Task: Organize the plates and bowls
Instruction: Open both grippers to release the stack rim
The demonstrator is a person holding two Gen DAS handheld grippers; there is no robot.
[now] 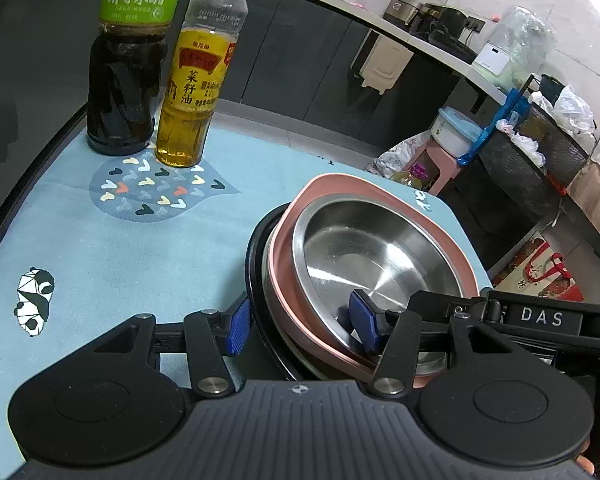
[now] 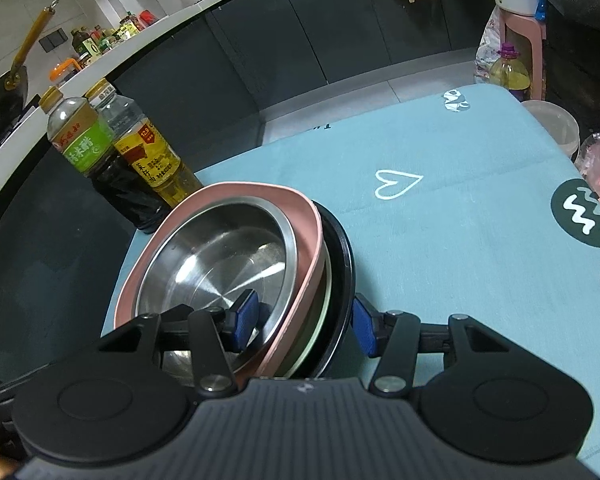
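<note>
Plates and bowls sit nested in one stack (image 1: 284, 292) at the near edge of the blue cloth-covered table (image 1: 100, 248). Each gripper straddles the stack's rim, one blue pad inside the top bowl, the other outside the black plate; whether the pads press I cannot tell. The left gripper (image 1: 302, 322) takes the stack's left side, the right gripper (image 2: 306, 320) its right. On top lies an empty steel bowl (image 2: 220, 256), inside a pink dish (image 2: 312, 236), over another steel rim and a black plate (image 2: 346, 264). "DAS" shows on the right gripper's body in the left view. Farther back stand a dark vinegar bottle (image 1: 126, 80) with a green label in Chinese characters, and a yellow-labelled oil bottle (image 1: 196, 92), half full.
</note>
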